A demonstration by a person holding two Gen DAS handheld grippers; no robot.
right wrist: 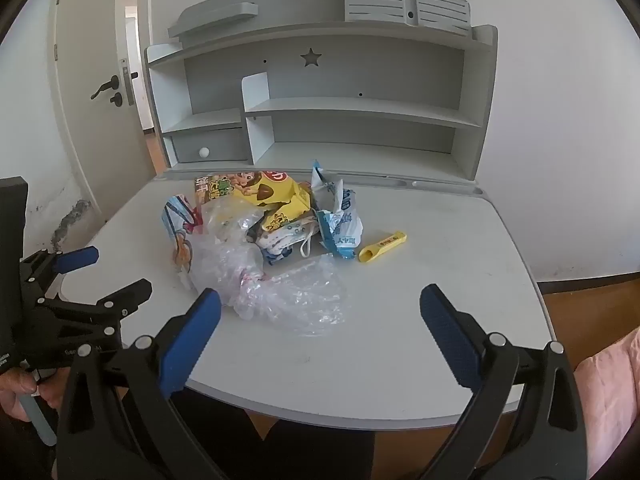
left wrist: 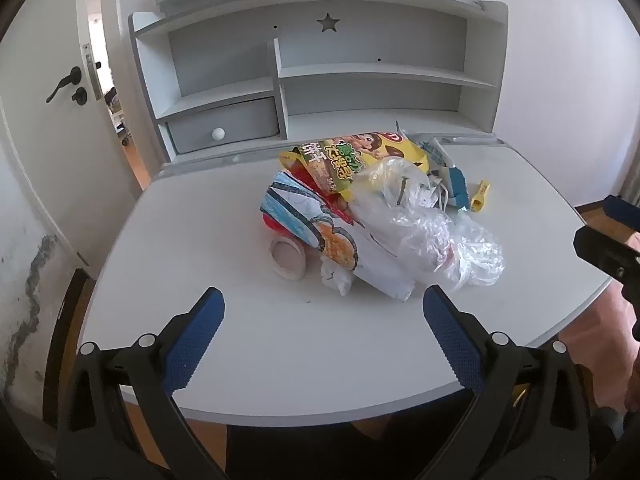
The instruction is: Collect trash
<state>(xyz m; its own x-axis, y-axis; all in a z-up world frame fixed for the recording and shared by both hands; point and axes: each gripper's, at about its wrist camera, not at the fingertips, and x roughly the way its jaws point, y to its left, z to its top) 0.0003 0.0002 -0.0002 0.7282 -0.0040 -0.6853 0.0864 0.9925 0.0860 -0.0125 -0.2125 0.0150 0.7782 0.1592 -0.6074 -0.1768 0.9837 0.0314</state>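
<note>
Trash sits in one heap at the centre of the white desk (left wrist: 168,248). Left wrist view: the heap holds one yellow snack bag (left wrist: 344,160) printed with Chinese characters, of which "饼干" is readable, and a cartoon figure; one blue-and-white printed wrapper (left wrist: 304,216) with a food picture; one crumpled clear plastic bag (left wrist: 420,216); one roll of tape (left wrist: 289,261) lying at the near left edge; one wad of white paper (left wrist: 335,278); one light-blue pouch (left wrist: 454,180) on the far right side. One small yellow piece (left wrist: 480,196) lies just right of the heap. The left tongs (left wrist: 323,340) are spread wide, holding nothing, near side of the heap. The hutch behind has one drawer with one white knob (left wrist: 218,133) and one star cut-out (left wrist: 328,22).

Right wrist view: the same heap lies centre-left. The snack bag (right wrist: 260,194) shows a red oval logo, not readable. The pouch (right wrist: 340,220) carries blue writing too small to read. The yellow piece (right wrist: 382,246) lies apart on bare desk, its lettering illegible. The clear plastic bag (right wrist: 280,284) spills toward the near edge. The right tongs (right wrist: 320,336) are spread wide, empty, just near the plastic.
</note>
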